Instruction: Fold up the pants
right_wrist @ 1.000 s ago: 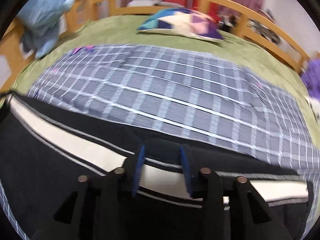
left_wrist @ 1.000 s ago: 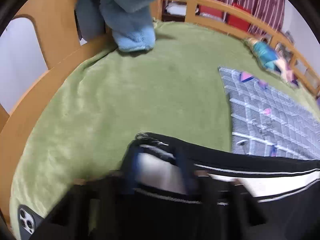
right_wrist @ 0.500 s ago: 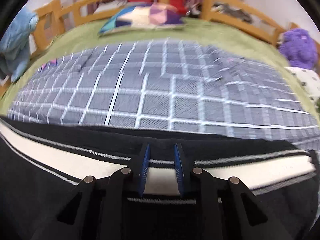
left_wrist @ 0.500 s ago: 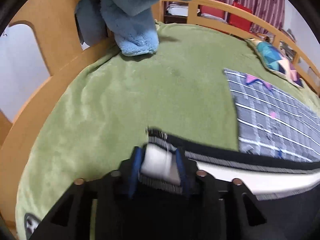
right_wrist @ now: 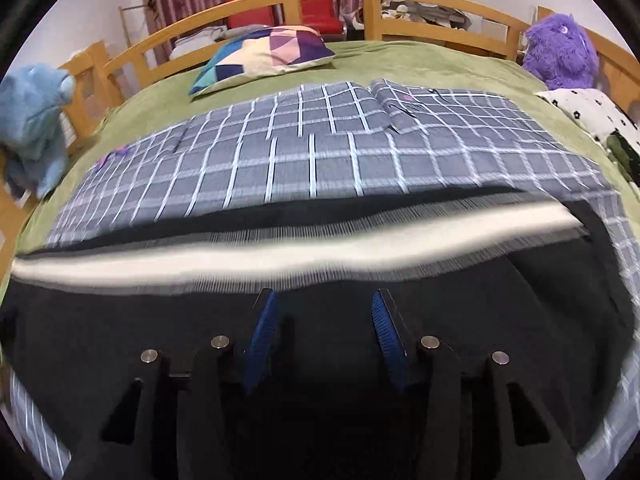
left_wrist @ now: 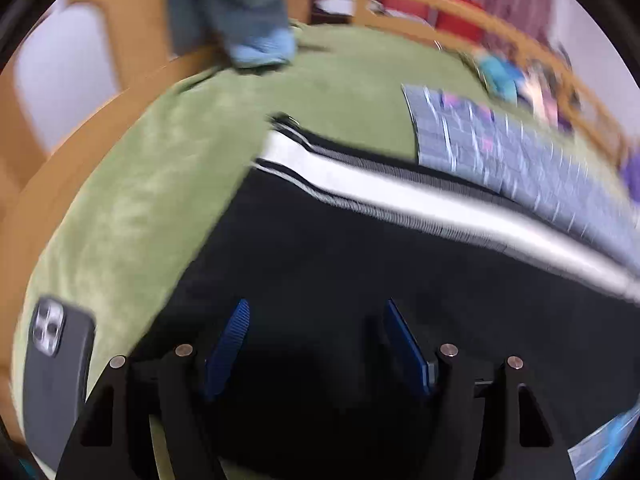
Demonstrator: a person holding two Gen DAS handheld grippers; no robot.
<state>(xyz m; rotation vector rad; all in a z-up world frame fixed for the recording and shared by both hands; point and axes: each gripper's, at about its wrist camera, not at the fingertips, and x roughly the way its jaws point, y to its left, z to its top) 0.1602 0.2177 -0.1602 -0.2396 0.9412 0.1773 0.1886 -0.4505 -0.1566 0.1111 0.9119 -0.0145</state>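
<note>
1 pair of black pants (right_wrist: pixel 320 344) with 1 white side stripe (right_wrist: pixel 280 256) is laid on 1 grey checked sheet (right_wrist: pixel 320 160), beside 1 pillow (right_wrist: pixel 264 54) and 2 plush toys. The left gripper (left_wrist: pixel 316 344) and right gripper (right_wrist: pixel 322 340) are shown spread wide above the black cloth, with nothing held between the fingers
</note>
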